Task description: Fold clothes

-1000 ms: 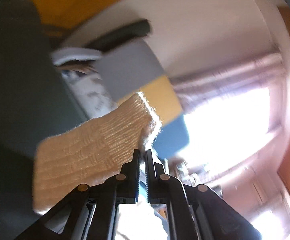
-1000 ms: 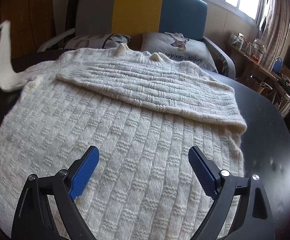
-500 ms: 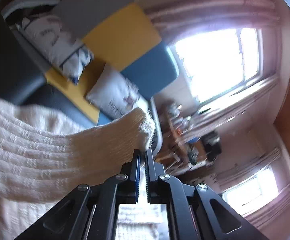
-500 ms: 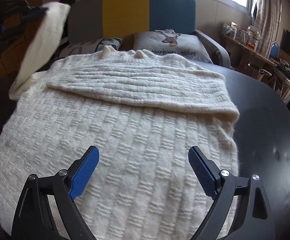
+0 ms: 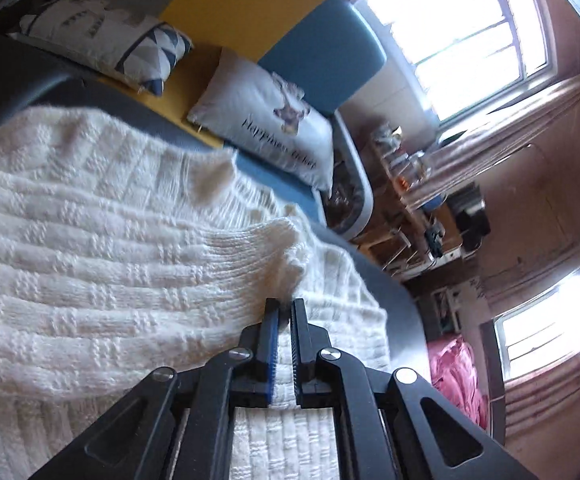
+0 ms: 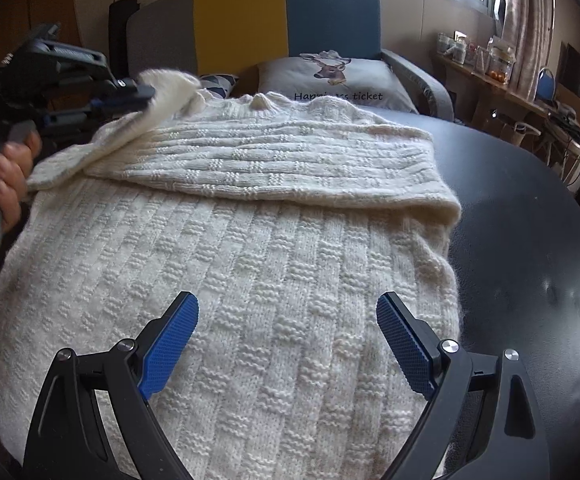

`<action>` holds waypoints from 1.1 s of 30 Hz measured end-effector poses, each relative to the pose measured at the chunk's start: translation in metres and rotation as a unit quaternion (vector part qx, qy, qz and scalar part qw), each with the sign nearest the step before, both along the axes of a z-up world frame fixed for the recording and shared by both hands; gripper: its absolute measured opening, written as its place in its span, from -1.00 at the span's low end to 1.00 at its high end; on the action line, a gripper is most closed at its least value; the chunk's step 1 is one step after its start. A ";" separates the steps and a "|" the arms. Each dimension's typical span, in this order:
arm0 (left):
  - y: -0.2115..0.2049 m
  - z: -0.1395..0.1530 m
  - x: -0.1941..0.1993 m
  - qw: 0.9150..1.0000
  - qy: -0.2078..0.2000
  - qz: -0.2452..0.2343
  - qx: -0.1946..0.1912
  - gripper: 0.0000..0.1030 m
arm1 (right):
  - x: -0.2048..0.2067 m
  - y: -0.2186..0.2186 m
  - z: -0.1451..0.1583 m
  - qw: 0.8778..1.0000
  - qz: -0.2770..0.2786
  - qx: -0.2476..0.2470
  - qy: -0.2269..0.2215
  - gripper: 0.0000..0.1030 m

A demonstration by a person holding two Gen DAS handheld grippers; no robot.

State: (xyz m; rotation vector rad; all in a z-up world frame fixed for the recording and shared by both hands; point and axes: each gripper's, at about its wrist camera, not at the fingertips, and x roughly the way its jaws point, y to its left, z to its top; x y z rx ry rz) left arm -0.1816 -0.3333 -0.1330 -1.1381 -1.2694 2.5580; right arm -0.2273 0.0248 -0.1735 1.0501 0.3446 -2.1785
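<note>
Our left gripper pinches the cuff of the one cream knit sweater, while our right gripper hovers spread above it.

A dark, seemingly round table carries a cream knit sweater spread flat.

Right of cream knitted sweater: bare dark round tabletop, open passage | far edge: grey-yellow-blue sofa with deer-print cushion blocks | left edge: left gripper with lifted sleeve cuff occupies space.
</note>
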 end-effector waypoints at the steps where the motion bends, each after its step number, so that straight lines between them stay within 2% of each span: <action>1: 0.001 -0.003 -0.001 1.000 -0.008 -0.004 0.002 -0.92 | 0.000 0.000 0.000 1.000 0.003 -0.002 -0.003 0.81; 3: 0.001 -0.005 -0.003 1.000 -0.014 -0.007 0.005 -0.75 | 0.000 0.000 0.003 1.000 0.010 -0.012 -0.008 0.81; 4: 0.002 -0.004 -0.003 1.000 -0.017 -0.012 0.004 -0.73 | 0.001 0.000 0.006 1.000 0.015 -0.021 -0.012 0.81; 6: 0.002 0.004 0.003 1.000 -0.011 -0.017 -0.001 -0.71 | -0.009 -0.005 0.012 0.995 0.022 -0.080 -0.053 0.81; 8: -0.001 0.015 0.014 1.000 0.003 -0.021 -0.006 -0.68 | -0.020 -0.010 0.017 0.984 0.029 -0.143 -0.099 0.81; 11: -0.018 0.031 0.050 0.999 0.035 -0.014 0.002 -0.65 | -0.036 -0.018 0.025 0.957 0.038 -0.236 -0.166 0.82; 14: -0.046 0.030 0.100 0.999 0.040 0.029 0.009 -0.63 | -0.052 -0.026 0.033 0.916 0.047 -0.326 -0.230 0.82; 15: -0.055 0.024 0.114 0.998 0.036 0.043 0.015 -0.62 | -0.058 -0.029 0.036 0.899 0.049 -0.355 -0.251 0.82; 16: -0.064 0.019 0.128 0.998 0.031 0.057 0.020 -0.62 | -0.065 -0.040 0.031 0.888 0.042 -0.371 -0.269 0.82; 20: -0.092 -0.008 0.170 0.995 0.007 0.094 0.036 -0.62 | -0.081 -0.078 0.007 0.870 0.000 -0.379 -0.315 0.77; 22: -0.102 -0.022 0.184 0.994 -0.007 0.103 0.041 -0.62 | -0.083 -0.093 -0.002 0.872 -0.021 -0.369 -0.321 0.39; 26: -0.110 -0.032 0.194 0.994 -0.011 0.100 0.040 -0.62 | -0.085 -0.107 -0.011 0.882 -0.048 -0.339 -0.324 0.34; 31: -0.111 -0.037 0.196 0.995 -0.007 0.089 0.034 -0.62 | -0.082 -0.117 -0.016 0.899 -0.065 -0.308 -0.305 0.34; 32: -0.111 -0.037 0.196 0.996 -0.007 0.086 0.035 -0.62 | -0.082 -0.119 -0.017 0.902 -0.067 -0.303 -0.300 0.29; 33: -0.110 -0.038 0.195 0.996 -0.008 0.084 0.036 -0.62 | -0.083 -0.122 -0.018 0.903 -0.067 -0.301 -0.299 0.13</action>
